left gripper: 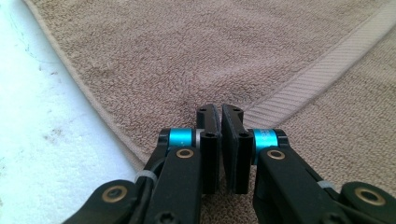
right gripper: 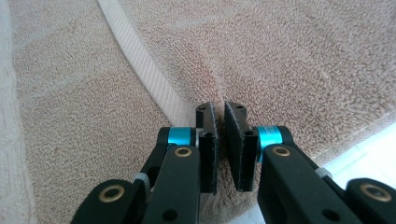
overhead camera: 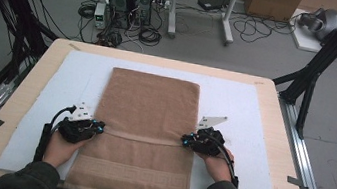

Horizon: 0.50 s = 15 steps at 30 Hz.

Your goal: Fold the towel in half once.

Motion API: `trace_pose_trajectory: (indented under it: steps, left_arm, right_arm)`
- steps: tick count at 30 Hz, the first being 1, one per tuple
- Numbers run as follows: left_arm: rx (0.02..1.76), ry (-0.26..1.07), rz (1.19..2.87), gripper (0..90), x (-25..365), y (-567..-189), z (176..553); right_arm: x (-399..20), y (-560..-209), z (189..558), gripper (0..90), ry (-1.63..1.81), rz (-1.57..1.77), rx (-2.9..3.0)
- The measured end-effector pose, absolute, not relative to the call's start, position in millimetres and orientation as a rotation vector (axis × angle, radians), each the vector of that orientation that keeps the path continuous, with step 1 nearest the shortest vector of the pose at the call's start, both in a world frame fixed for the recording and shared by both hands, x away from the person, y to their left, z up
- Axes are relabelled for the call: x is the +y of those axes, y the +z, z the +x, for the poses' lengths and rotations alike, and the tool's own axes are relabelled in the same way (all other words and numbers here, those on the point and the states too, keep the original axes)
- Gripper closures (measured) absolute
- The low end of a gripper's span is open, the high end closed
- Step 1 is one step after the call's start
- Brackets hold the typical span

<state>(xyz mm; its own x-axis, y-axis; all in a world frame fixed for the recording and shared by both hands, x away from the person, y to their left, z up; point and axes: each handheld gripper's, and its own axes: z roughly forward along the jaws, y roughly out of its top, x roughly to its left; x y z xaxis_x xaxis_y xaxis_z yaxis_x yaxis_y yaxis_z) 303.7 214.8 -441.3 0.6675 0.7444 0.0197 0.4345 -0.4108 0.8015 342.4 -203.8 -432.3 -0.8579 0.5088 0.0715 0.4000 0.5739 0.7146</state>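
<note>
Two grippers, left [overhead camera: 99, 127] and right [overhead camera: 185, 140], jaws pinching brown towel [overhead camera: 147, 106] edges; no legible writing.

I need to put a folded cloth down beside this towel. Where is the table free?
Free: the white foam mat right of the brown terry towel, its left strip, and the band beyond it. Crowded: the towel's side edges, by the left gripper and right gripper.

**Hidden and cut-off parts**
The near edge of the towel [overhead camera: 144, 121] is cut off at 6 o'clock by the frame's bottom and the sleeves. Whether towel cloth is pinched between the nearly closed pads [left gripper: 211, 140] cannot be told in either gripper view.
</note>
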Motion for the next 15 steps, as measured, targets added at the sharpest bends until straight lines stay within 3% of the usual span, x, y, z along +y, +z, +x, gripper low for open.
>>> trace_pose_trajectory:
  steps: [15]
  left_arm:
    - [0.890, 0.431, 1.973, 86.4, 232, -417, 276]
  right_arm:
    - [-204, -396, 321, 83.9, 1.224, 0.627, 2.657]
